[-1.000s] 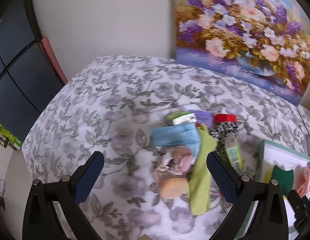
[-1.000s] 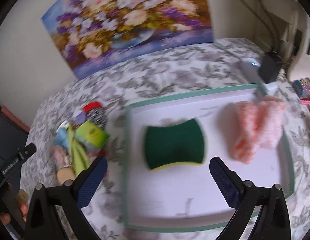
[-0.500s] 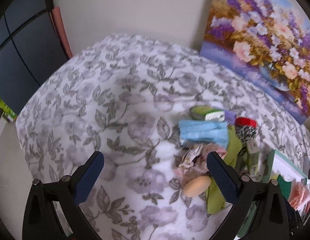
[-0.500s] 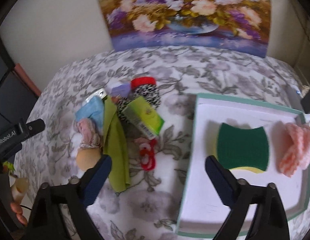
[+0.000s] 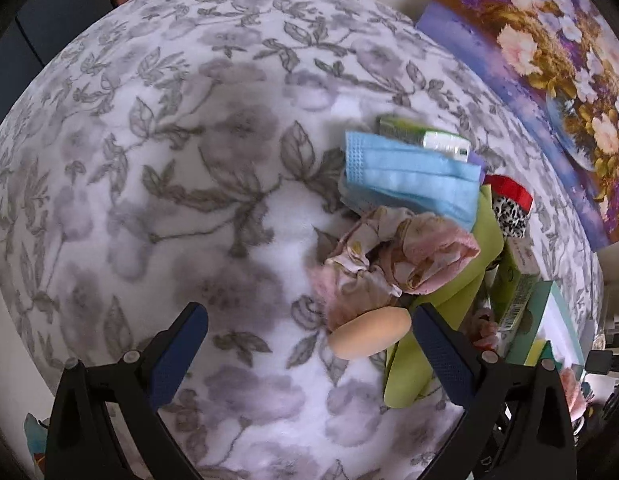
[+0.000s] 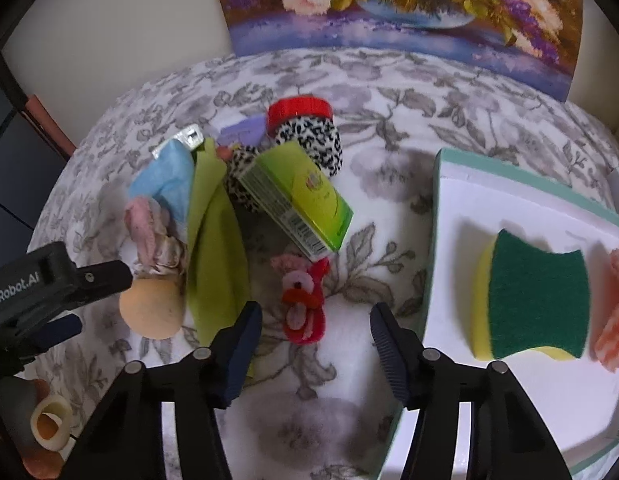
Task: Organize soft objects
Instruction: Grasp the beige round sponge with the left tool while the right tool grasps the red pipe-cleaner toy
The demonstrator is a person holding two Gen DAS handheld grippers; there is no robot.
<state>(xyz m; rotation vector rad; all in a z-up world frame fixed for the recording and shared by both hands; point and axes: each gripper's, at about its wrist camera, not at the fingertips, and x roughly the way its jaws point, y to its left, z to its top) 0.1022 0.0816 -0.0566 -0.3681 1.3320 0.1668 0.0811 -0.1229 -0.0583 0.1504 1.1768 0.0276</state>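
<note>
Soft objects heaped on floral worktop (image 5: 157, 168) | left wrist: left gripper (image 5: 309, 344) held wide apart, empty; beige sponge (image 5: 369, 338) seen just inside its right finger | right wrist: right gripper (image 6: 315, 334) jaws just closing, still apart; red plush toy (image 6: 303, 304) lies between fingertips, untouched; green scourer (image 6: 537, 296) in tray (image 6: 441, 184).

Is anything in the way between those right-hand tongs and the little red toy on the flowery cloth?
Nothing visible. The right tongs have just been closing, nothing gripped yet, and the red toy lies in the open just ahead of them. The green box sits behind it.
</note>
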